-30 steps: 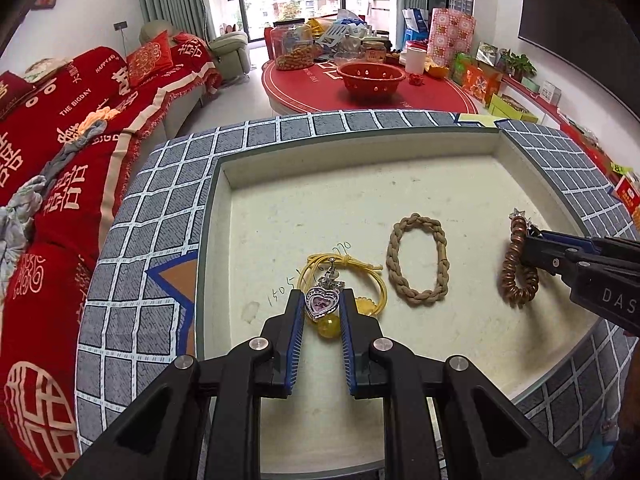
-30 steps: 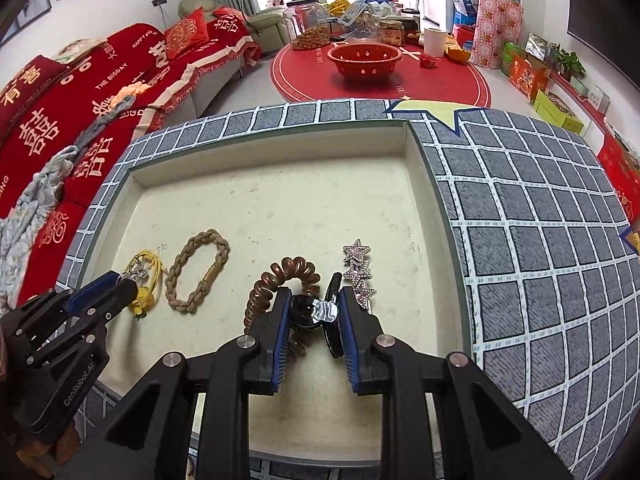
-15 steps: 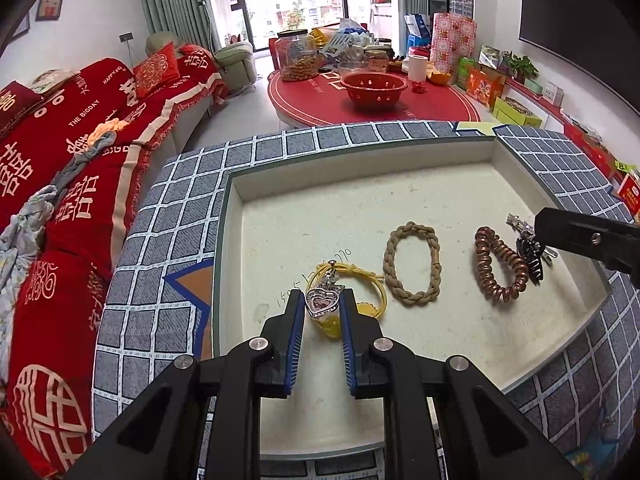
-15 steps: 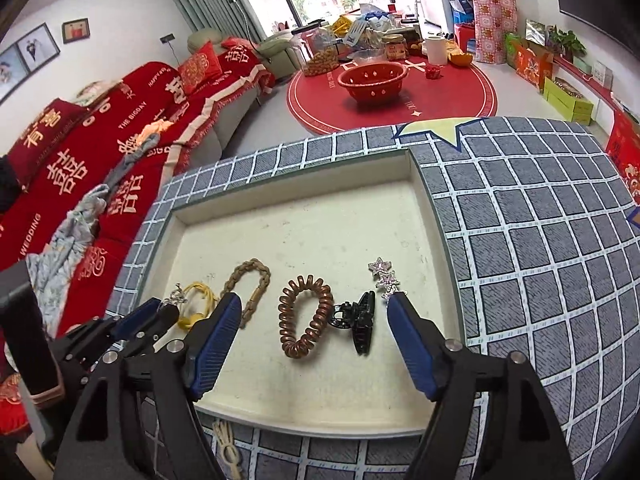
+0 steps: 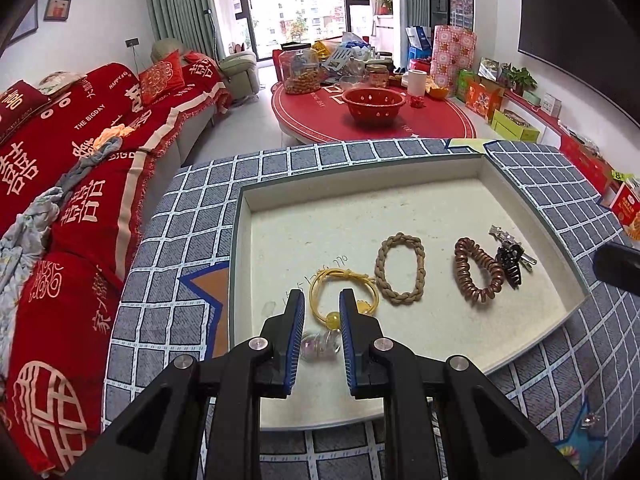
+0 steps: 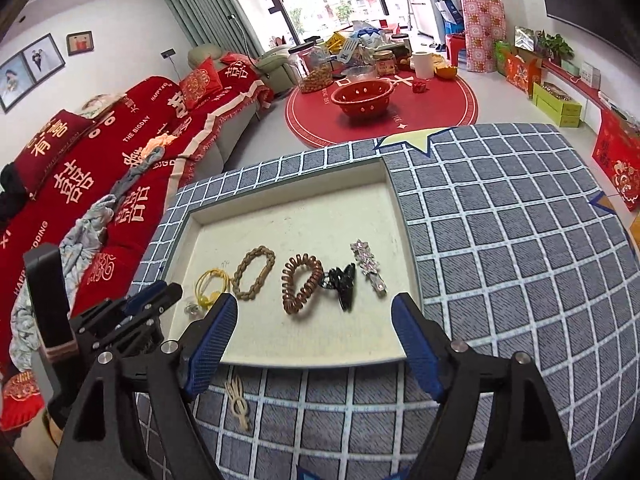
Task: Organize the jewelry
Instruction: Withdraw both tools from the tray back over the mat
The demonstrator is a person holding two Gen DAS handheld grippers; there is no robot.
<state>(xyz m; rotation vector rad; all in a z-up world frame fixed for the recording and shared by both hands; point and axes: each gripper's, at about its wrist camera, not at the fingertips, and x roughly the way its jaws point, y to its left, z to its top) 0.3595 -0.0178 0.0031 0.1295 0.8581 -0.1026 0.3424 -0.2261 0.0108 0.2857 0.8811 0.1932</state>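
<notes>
Five pieces lie in a row along the shallow cream tray (image 6: 400, 216), which sits on a blue checked cloth (image 6: 520, 240) mid-frame. Leftmost, the yellow cord bracelet (image 5: 344, 292) with its round amber bead, and just below it a small clear heart pendant (image 5: 318, 344), blurred between the left gripper (image 5: 320, 316) fingers. Those jaws stand narrowly parted, the pendant looks to sit in the gap, but whether the pads actually press it I cannot tell. Next along, a tan braided loop (image 6: 255, 272), then a coppery brown spiral hair tie (image 6: 301, 283), a glossy black claw clip (image 6: 344, 285) touching it, and a silver star barrette (image 6: 369, 267) (sparkly, tilted) nearest the tray's right wall. The right gripper (image 6: 314, 322) has just been opening, jaws wide, nothing between them. A beige hair pin (image 6: 238, 404) lies on the cloth at lower left.
</notes>
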